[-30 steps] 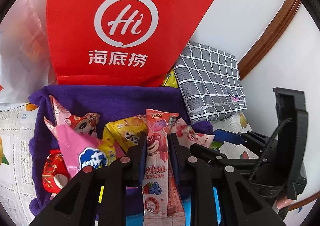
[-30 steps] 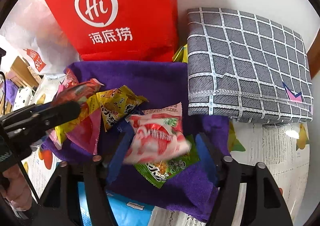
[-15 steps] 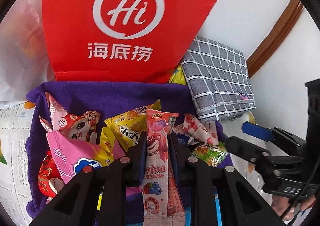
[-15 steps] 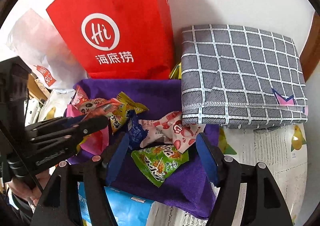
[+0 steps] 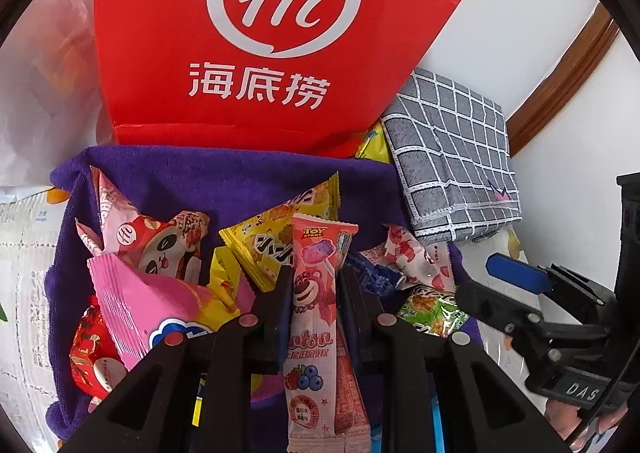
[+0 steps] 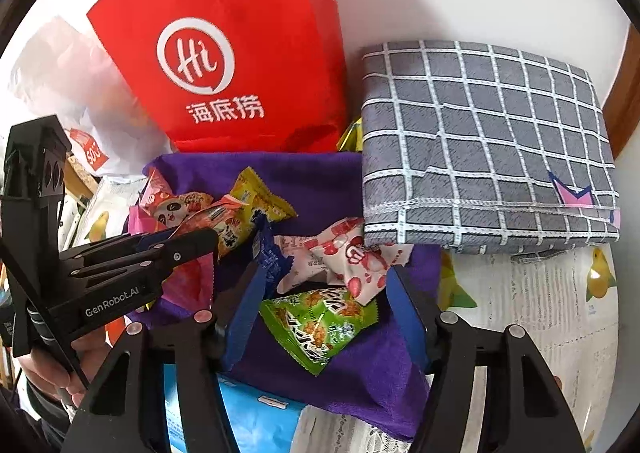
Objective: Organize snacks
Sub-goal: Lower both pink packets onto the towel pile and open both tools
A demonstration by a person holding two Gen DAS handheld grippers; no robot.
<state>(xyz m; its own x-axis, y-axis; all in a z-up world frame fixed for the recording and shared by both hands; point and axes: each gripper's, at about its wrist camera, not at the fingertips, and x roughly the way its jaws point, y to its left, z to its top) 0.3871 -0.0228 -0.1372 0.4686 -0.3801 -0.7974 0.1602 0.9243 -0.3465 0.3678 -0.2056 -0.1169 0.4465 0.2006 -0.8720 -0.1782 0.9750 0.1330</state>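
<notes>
Purple towel (image 6: 320, 181) background: left gripper (image 5: 314, 285) clamps pink lollipop packet (image 5: 316, 293), long axis 12–6 o'clock; right gripper (image 6: 324, 289), jaws just closing, unclamped, straddles green packet (image 6: 320, 321), strawberry candy (image 6: 352, 257) at 12
</notes>
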